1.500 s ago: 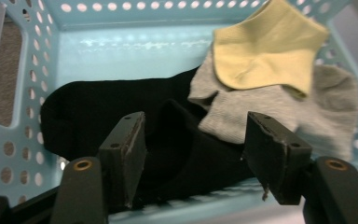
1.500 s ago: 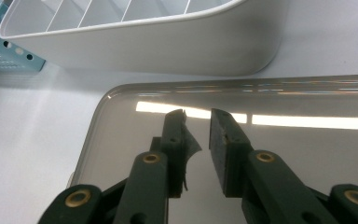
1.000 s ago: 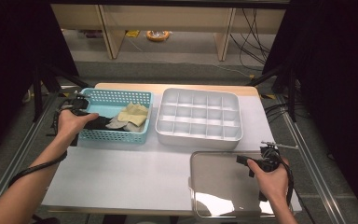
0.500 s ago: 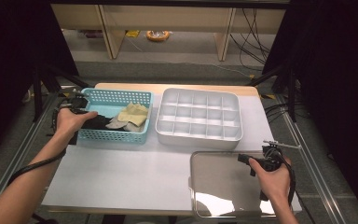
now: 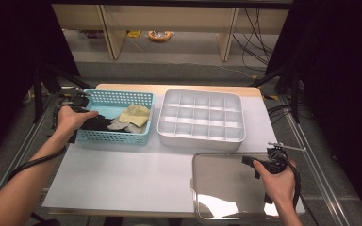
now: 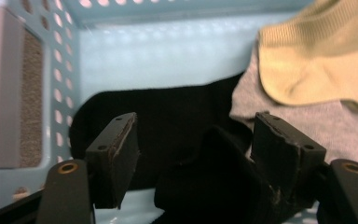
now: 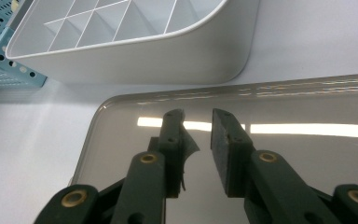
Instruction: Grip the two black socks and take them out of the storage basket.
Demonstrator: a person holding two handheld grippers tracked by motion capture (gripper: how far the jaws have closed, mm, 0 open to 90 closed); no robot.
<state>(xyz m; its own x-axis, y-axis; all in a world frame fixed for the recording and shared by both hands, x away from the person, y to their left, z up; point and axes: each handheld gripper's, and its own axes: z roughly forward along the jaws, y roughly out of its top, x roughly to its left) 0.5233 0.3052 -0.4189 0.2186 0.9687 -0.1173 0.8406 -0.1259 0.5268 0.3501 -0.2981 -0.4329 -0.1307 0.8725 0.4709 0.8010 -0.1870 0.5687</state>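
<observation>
Three socks lie in the blue basket (image 5: pixel 104 137) at the left of the bench (image 5: pixel 122 174): a black sock (image 6: pixel 177 126), a grey sock (image 6: pixel 307 123) and a yellow sock (image 6: pixel 317 60) on top of the grey one. The left tongs (image 6: pixel 198 156) are inside the basket, spread wide, with a raised fold of the black sock between the jaws; the pads do not press it. The right tongs (image 7: pixel 196 140) hang low over the clear lid (image 7: pixel 307 140) at the front right of the bench, a narrow gap between the jaws and nothing in it. Just beyond the lid stands the white divided tray (image 5: pixel 238 136), beside the basket.
</observation>
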